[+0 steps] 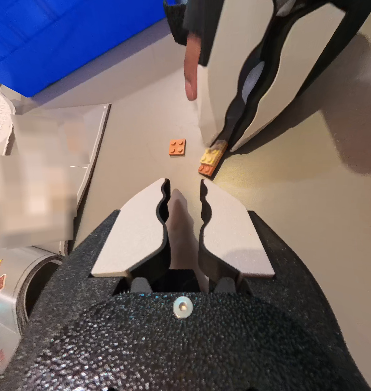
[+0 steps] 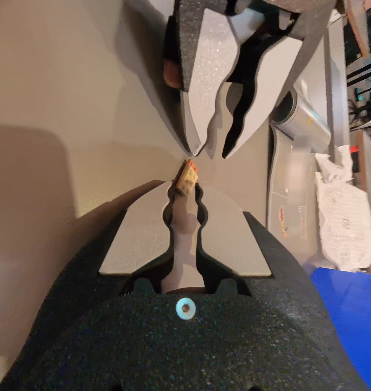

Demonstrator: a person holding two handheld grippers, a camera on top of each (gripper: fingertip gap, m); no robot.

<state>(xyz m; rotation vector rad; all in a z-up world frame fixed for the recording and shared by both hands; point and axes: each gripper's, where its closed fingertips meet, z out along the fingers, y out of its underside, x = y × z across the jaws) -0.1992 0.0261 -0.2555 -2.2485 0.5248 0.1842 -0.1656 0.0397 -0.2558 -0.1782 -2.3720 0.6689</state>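
A small yellow studded plastic plate already sits pressed onto a longer orange studded plate (image 1: 206, 170), and this stack lies on the grey table (image 1: 286, 211), while a separate square orange four-stud plate (image 1: 177, 147) lies alone at about 10 o'clock from it. The right tongs (image 2: 185, 187) stand narrow with the stack's near end between their tips, though whether the pads press it cannot be told. The left tongs (image 1: 185, 182) are moderately parted and bare, with the stack just beyond them at 1 o'clock.

Left tool (image 1: 185, 184) hangs open above the table (image 1: 286, 211); right tool (image 1: 222, 146) grips a yellow-and-orange brick stack (image 1: 211, 161).
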